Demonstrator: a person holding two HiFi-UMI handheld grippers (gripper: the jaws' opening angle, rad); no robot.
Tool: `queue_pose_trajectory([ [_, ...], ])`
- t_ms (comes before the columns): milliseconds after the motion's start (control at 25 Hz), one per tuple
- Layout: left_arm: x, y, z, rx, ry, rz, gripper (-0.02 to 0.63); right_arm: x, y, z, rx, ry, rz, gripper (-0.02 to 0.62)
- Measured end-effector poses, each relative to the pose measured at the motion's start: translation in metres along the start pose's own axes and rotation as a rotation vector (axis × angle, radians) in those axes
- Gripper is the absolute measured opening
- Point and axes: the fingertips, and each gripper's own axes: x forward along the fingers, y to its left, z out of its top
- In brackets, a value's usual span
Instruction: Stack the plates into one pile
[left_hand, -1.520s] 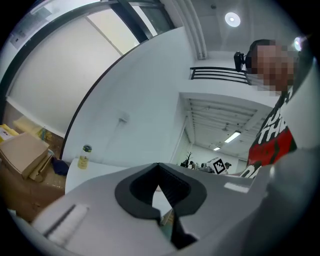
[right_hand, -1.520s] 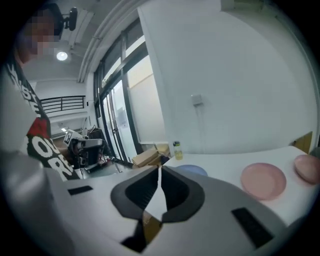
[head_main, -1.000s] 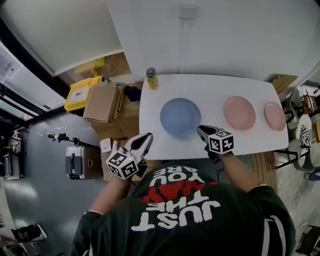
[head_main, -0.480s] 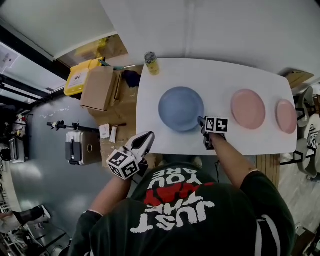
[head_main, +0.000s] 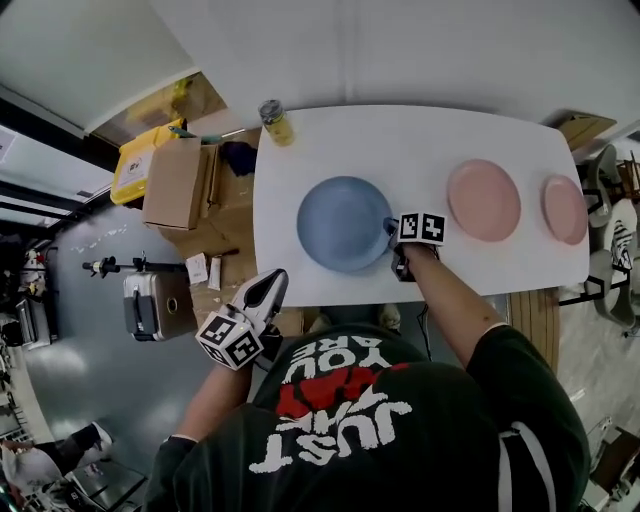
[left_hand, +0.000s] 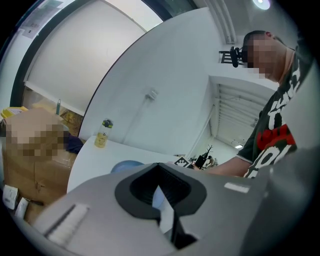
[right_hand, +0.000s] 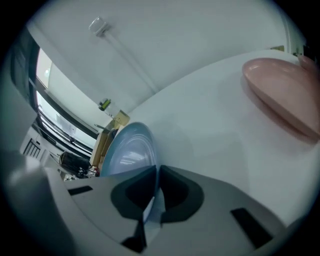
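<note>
Right gripper (head_main: 392, 231) closing on the right rim of the blue plate (head_main: 343, 224), plate lying on the white table (head_main: 430, 140), left gripper (head_main: 268, 284) pinched together, empty, held off the table, bigger pink plate (head_main: 483, 200) and smaller pink plate (head_main: 564, 209) further right.

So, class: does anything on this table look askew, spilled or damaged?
Nothing stands out: the blue plate, large pink plate and small pink plate lie flat and apart, unbroken; the bottle stands upright.
</note>
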Motion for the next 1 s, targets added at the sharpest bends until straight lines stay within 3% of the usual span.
queue_pose_trajectory([
  [240,0.028,-0.027,0.000,0.015,0.005,-0.054,0.008,-0.084,-0.045,0.052,0.053,-0.135,0.027,0.017],
  [520,0.073,-0.070,0.001,0.023,0.015,-0.106,0.008,-0.221,-0.214,0.121,0.244,-0.355,-0.195,0.017],
  [720,0.091,-0.091,-0.001,0.036,0.025,-0.112,0.008,-0.248,-0.293,0.117,0.361,-0.359,-0.287,0.017],
  [1000,0.108,-0.110,-0.003,0.039,0.021,-0.107,0.008,-0.234,-0.328,0.095,0.373,-0.319,-0.333,0.018],
])
